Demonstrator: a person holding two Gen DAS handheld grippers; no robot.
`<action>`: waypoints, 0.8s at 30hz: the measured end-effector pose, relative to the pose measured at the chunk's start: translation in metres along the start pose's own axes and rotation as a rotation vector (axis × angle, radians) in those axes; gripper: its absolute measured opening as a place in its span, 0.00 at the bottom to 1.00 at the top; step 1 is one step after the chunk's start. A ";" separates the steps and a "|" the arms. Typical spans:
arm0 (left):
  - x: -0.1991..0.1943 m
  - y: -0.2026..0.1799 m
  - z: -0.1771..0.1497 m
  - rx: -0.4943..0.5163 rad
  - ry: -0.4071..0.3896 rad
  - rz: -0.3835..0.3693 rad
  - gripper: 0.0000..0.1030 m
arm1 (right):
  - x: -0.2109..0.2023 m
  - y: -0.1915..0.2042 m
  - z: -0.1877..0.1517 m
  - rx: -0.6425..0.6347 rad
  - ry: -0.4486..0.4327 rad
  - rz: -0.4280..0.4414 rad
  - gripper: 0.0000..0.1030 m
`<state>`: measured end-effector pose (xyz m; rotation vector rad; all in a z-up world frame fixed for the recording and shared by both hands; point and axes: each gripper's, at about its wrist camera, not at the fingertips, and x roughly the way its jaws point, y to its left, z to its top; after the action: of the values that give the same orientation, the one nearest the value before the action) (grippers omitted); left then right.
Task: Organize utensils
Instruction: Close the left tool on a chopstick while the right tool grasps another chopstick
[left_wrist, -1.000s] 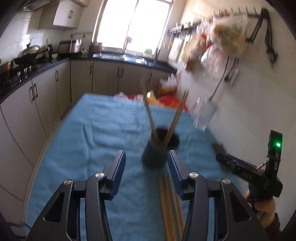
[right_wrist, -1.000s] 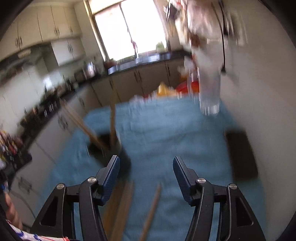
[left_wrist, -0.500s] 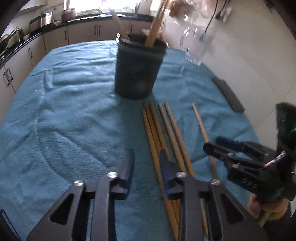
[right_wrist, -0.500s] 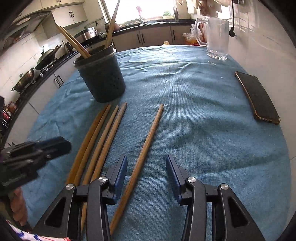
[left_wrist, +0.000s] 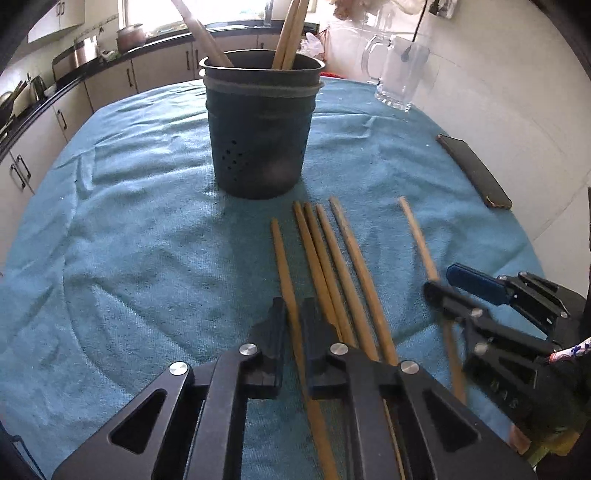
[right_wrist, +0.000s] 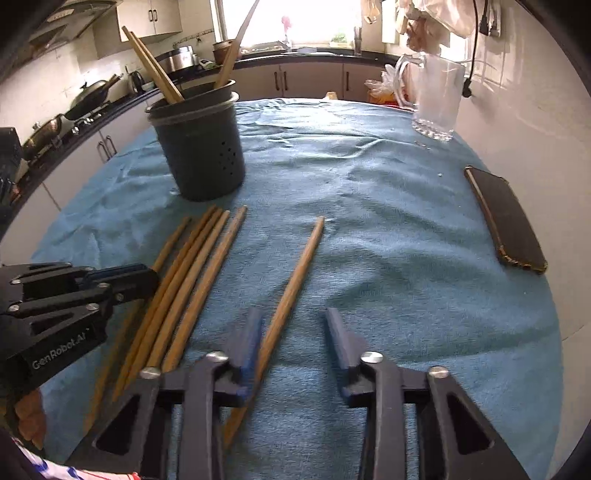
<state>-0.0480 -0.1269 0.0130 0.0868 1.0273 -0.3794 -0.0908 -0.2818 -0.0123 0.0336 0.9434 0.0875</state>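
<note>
A dark perforated holder (left_wrist: 258, 147) stands on the blue cloth with three chopsticks upright in it. In front of it lie several wooden chopsticks (left_wrist: 332, 258) side by side. My left gripper (left_wrist: 293, 314) is shut on the leftmost chopstick (left_wrist: 284, 266), which runs between its pads. One chopstick (right_wrist: 299, 266) lies apart to the right. My right gripper (right_wrist: 292, 317) straddles it with jaws closing. The stick lies against the left finger (right_wrist: 249, 332), and the other pad stands clear of it. The left gripper (right_wrist: 149, 280) shows at the left of the right wrist view, the right gripper (left_wrist: 439, 278) at the right of the left wrist view.
A glass pitcher (right_wrist: 436, 99) stands at the far right by the white wall. A dark phone (right_wrist: 506, 218) lies near the cloth's right edge. The blue cloth (left_wrist: 129, 240) covers the whole table. Kitchen counters and cabinets run behind and to the left.
Both grippers came down close to the cloth and their jaws narrowed. The left one closed on the leftmost chopstick, now slightly apart from the bundle. The right one came astride the single chopstick.
</note>
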 end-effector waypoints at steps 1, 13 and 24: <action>-0.001 0.003 0.000 -0.010 0.010 -0.004 0.07 | 0.000 -0.003 0.001 0.008 0.006 0.003 0.13; -0.018 0.042 -0.013 -0.073 0.123 -0.054 0.06 | -0.016 -0.048 -0.012 0.147 0.131 0.115 0.13; 0.003 0.035 0.018 -0.035 0.169 -0.027 0.07 | 0.016 -0.035 0.033 0.023 0.219 -0.004 0.25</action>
<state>-0.0200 -0.0999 0.0156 0.0747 1.2031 -0.3835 -0.0522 -0.3152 -0.0083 0.0446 1.1633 0.0777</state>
